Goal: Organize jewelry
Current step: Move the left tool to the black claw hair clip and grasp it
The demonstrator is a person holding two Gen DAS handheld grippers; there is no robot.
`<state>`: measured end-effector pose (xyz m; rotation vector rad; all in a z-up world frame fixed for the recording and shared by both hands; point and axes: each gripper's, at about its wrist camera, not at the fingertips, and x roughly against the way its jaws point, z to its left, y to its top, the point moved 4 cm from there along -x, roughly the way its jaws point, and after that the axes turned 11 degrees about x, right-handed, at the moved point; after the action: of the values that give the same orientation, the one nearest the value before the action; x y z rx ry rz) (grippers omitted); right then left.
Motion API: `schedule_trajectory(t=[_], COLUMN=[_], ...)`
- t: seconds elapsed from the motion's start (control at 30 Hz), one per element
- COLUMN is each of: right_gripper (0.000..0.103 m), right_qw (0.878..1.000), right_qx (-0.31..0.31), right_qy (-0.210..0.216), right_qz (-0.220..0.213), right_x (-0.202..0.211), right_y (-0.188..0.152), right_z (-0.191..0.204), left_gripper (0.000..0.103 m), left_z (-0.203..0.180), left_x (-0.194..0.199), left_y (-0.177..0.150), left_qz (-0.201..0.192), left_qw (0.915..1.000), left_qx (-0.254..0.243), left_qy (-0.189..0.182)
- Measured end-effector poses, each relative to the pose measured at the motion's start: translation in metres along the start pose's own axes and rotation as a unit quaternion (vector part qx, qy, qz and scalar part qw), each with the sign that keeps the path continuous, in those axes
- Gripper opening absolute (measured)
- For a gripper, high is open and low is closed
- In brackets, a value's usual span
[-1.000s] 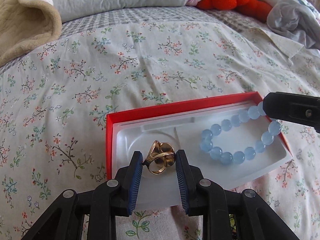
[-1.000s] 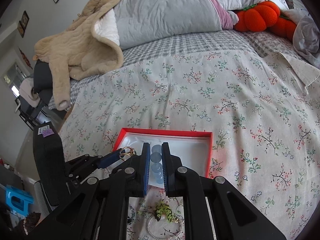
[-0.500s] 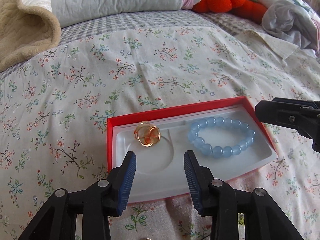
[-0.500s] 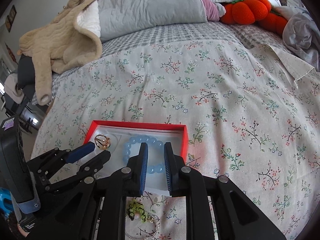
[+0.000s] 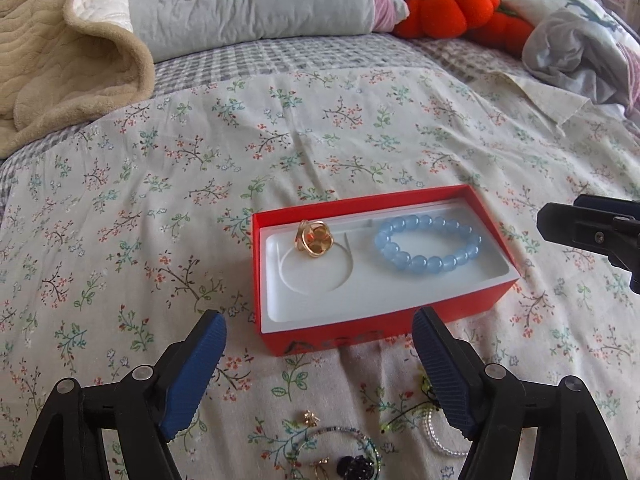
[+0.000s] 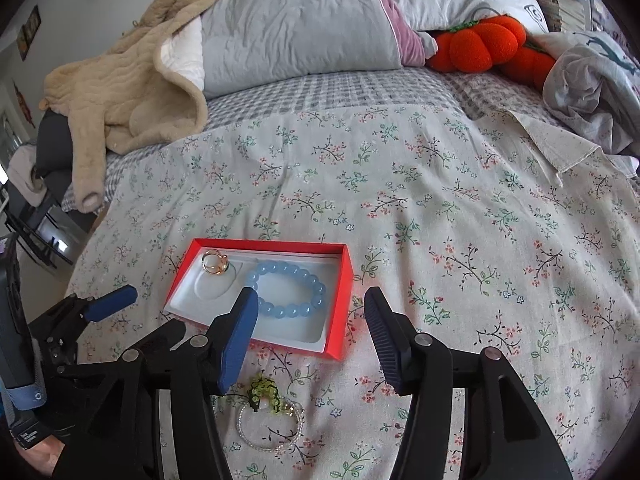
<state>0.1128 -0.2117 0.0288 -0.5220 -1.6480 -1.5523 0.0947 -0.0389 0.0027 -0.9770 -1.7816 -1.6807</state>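
Left wrist view: left gripper point(image 5: 318, 364) spread, empty, near the red box point(image 5: 400, 320) holding gold ring point(image 5: 314, 239) and blue bracelet point(image 5: 427, 245). Loose jewelry point(image 5: 340, 448) below risks tangling.

Right wrist view: right gripper point(image 6: 308, 340) spread, empty; soft bed point(image 6: 440, 200) may tip the box.

My left hand-held gripper point(image 5: 318, 368) blocks part of the loose jewelry point(image 5: 340, 452), which the bottom edge also cuts off. My right finger point(image 6: 236, 336) hides a few beads of the blue bracelet point(image 6: 316, 284). The red box's point(image 5: 384, 320) front print is unreadable.
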Motion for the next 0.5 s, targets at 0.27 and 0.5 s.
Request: schedule_trajectory(t=[0.27, 0.5], right_gripper=[0.065, 0.066], right_qw=[1.000, 1.000], right_qx=[0.001, 0.010], right_qy=[-0.009, -0.012], right_qz=[0.011, 0.022], right_x=[0.010, 0.012], right_y=[-0.020, -0.035], right_z=[0.001, 0.009], left_gripper=[0.089, 0.091], left_z=[0.009, 0.018], left_x=[0.012, 0.016], left_y=[-0.018, -0.037], left_qz=[0.009, 0.023], left_qw=[0.9998, 0.9994], left_qx=[0.013, 0.020], left_qy=[0.010, 0.016])
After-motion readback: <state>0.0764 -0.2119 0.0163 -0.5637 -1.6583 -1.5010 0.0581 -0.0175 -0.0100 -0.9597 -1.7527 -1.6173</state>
